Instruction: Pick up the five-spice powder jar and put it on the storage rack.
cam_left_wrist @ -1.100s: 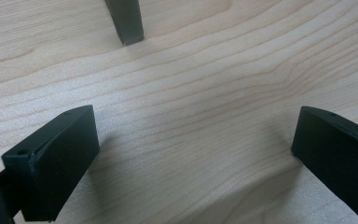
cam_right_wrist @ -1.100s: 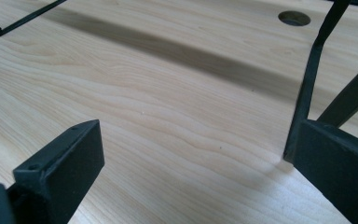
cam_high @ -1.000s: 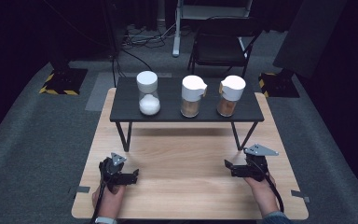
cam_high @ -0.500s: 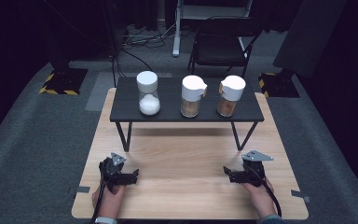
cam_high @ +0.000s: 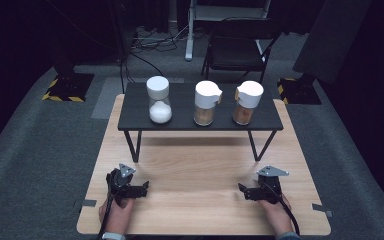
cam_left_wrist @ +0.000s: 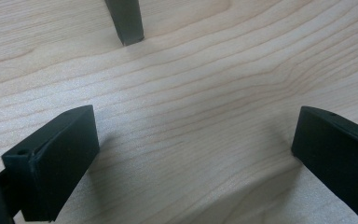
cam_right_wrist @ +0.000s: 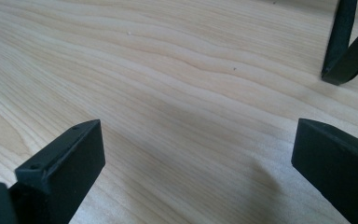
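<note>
Now | left gripper [cam_high: 141,188] fingers [cam_left_wrist: 56,163] apart | shelf leg [cam_left_wrist: 126,21] cropped

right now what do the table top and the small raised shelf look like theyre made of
Table top: light wood or wood-look laminate, matte, with wavy grain lines. Raised shelf: dark, flat black board, maybe painted wood or metal; its thin black legs look like metal.

My wooden counter [cam_high: 200,165] carries a low black shelf [cam_high: 180,120] on thin legs across the upper half of the frame. Three white-capped jars [cam_high: 159,100] stand in a row on that shelf. My tongs rest at the counter's lower left [cam_high: 141,189] and lower right [cam_high: 244,191].
</note>
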### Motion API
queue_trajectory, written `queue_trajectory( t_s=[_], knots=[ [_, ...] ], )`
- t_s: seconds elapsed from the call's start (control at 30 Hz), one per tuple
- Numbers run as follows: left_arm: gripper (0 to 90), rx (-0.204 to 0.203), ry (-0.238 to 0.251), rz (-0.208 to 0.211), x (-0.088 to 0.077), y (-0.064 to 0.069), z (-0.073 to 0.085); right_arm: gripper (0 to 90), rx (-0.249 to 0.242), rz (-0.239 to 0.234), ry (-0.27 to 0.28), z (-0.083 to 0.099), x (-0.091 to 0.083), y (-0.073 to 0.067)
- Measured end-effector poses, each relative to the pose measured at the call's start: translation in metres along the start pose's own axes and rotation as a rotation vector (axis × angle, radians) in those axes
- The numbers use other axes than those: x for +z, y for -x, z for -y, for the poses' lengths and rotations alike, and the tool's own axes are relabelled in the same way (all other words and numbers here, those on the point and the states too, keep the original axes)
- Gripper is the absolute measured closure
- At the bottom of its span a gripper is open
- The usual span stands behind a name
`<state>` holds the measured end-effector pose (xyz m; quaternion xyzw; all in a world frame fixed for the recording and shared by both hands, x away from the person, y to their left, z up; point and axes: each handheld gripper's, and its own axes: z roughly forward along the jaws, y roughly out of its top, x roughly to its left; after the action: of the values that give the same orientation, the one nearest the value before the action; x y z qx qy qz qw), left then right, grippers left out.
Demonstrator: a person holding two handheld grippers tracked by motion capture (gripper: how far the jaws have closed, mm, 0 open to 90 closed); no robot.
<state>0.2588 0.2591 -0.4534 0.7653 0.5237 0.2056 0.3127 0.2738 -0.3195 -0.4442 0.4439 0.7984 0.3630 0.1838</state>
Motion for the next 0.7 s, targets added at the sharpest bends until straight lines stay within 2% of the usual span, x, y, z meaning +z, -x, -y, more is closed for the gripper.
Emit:
queue_trajectory(
  t_s=[0.17, 0.5, 0.7],
  knots=[
    [0.3, 0.000, 0.000, 0.000, 0.0000, 0.0000, 0.0000, 2.5, 0.006, 0.005, -0.012, 0.0018, 0.0022, 0.0005],
    [0.3, 0.000, 0.000, 0.000, 0.0000, 0.0000, 0.0000, 3.0, -0.012, 0.017, -0.042, 0.0001, 0.0074, -0.0040],
    [0.3, 0.000, 0.000, 0.000, 0.0000, 0.0000, 0.0000, 2.7, -0.031, 0.033, -0.028, 0.0050, 0.0085, -0.0079]
  ],
)
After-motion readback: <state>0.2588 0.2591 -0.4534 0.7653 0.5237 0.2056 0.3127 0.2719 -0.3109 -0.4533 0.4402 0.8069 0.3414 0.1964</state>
